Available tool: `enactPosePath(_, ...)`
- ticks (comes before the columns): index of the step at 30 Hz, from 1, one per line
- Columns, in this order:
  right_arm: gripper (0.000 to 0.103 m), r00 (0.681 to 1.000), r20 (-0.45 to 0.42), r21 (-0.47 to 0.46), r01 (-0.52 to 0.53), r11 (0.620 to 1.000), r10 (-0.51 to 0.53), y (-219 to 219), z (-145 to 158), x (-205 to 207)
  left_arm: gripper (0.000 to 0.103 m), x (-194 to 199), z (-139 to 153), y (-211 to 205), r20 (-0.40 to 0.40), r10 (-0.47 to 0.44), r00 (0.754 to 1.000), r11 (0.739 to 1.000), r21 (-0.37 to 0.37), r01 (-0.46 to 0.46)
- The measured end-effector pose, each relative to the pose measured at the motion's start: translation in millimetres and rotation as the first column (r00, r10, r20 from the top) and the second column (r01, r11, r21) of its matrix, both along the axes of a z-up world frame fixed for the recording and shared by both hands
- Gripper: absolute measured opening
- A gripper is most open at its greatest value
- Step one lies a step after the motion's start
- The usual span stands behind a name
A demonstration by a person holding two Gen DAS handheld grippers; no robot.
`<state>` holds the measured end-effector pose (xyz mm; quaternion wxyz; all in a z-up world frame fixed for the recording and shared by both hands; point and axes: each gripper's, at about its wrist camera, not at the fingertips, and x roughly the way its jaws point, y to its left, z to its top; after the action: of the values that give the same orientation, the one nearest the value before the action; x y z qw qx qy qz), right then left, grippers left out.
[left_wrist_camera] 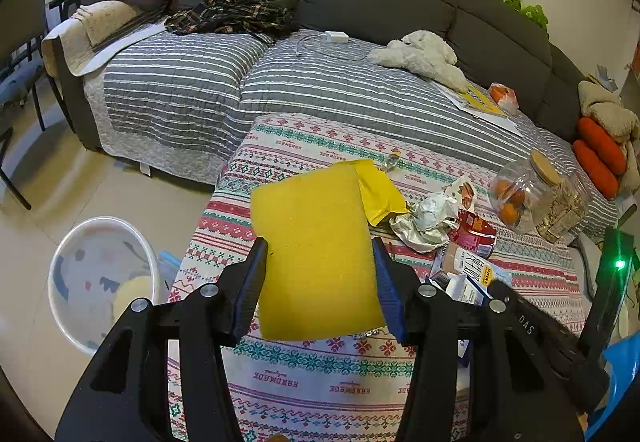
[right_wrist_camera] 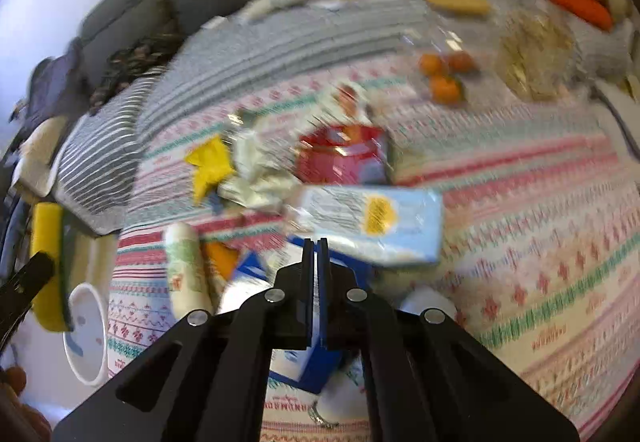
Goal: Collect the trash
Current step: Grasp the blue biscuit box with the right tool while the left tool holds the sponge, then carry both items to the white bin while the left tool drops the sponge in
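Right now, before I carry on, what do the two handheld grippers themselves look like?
Both are matte black plastic frames with cut-out slots and round silver pivot pins. The left gripper has two flat fingers faced with ribbed dark blue pads; pale lettering marks the black body at right, and a green light glows beyond it. The right gripper has the same black linkage and silver pins, its slim fingers black-edged. No sleeves or cables show.

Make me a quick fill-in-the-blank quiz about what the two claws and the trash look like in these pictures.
1. The left claw grips a ____ foam block.
2. The right claw is ____.
3. The bin stands on the ____.
4. The jar holds small ____ fruit.

Missing words: yellow; shut; floor; orange
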<state>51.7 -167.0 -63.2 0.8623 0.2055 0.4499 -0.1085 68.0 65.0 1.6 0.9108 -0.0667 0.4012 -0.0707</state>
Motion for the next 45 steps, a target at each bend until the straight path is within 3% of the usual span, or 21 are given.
enactPosePath(1, 0.041, 1.0, -0.021, 0.001, 0.022, 1.0, -0.022, -2.9, -3.6, -1.1, 0.049, 0.1, 0.0, 0.9, -0.001, -0.001, 1.0, 1.0, 0.001, 0.001)
enactPosePath(2, 0.079, 0.999, -0.029, 0.005, 0.045, 0.999, -0.045, -5.9, -6.3, -3.2, 0.049, 0.4, 0.1, 1.2, -0.003, -0.002, 1.0, 1.0, 0.004, 0.002)
enactPosePath(3, 0.087, 0.996, -0.023, 0.018, 0.082, 0.996, -0.082, -9.5, -7.9, -6.3, 0.049, -0.2, 0.1, 2.4, -0.002, -0.002, 1.0, 1.0, 0.004, 0.002)
enactPosePath(6, 0.086, 0.998, -0.012, 0.044, 0.057, 0.997, -0.057, -4.6, -8.7, -3.8, 0.05, 0.1, 0.8, 3.8, 0.0, 0.002, 1.0, 1.0, -0.001, -0.002)
enactPosePath(9, 0.085, 1.0, -0.009, -0.023, 0.017, 1.0, -0.018, 13.6, -8.7, 0.5, 0.05, -0.1, -0.1, 5.2, -0.003, 0.0, 1.0, 1.0, 0.004, 0.0)
enactPosePath(12, 0.085, 0.998, -0.061, -0.089, -0.006, 0.996, 0.001, 25.7, -20.2, 6.4, 0.05, 0.6, -1.3, 8.0, -0.012, 0.001, 1.0, 1.0, 0.005, -0.001)
enactPosePath(13, 0.083, 0.997, -0.075, -0.092, -0.009, 0.996, 0.002, 25.5, -24.3, 6.4, 0.05, 0.3, -1.5, 8.6, -0.013, 0.002, 1.0, 1.0, 0.005, -0.002)
enactPosePath(14, 0.068, 0.996, -0.093, -0.088, -0.016, 0.996, 0.008, 25.2, -29.8, 7.4, 0.05, 0.5, -1.3, 9.1, -0.014, 0.002, 1.0, 1.0, 0.004, -0.002)
enactPosePath(16, 0.064, 0.995, -0.098, -0.066, -0.033, 0.997, 0.026, 24.9, -34.1, 5.9, 0.05, 0.5, -1.3, 9.7, -0.013, 0.003, 1.0, 1.0, 0.003, -0.003)
enactPosePath(19, 0.06, 0.999, -0.035, -0.044, -0.037, 0.998, 0.036, 23.2, -24.2, -0.1, 0.05, 0.3, -0.8, 10.7, -0.011, 0.001, 1.0, 1.0, 0.004, -0.001)
enactPosePath(24, 0.06, 0.998, 0.051, -0.041, -0.039, 0.998, 0.041, 20.1, -2.2, -7.8, 0.05, 0.4, 0.4, 11.7, -0.004, 0.007, 1.0, 1.0, 0.002, -0.007)
enactPosePath(35, 0.06, 0.994, 0.102, -0.071, -0.031, 0.997, 0.038, 19.6, 12.1, -13.8, 0.05, -3.3, 0.5, 10.8, 0.006, 0.008, 1.0, 1.0, 0.026, -0.008)
enactPosePath(45, 0.06, 0.967, 0.18, -0.133, -0.159, 0.978, 0.181, 68.5, 40.3, -22.0, 0.05, -9.1, 6.4, 54.7, 0.008, 0.077, 0.997, 0.996, 0.05, -0.077)
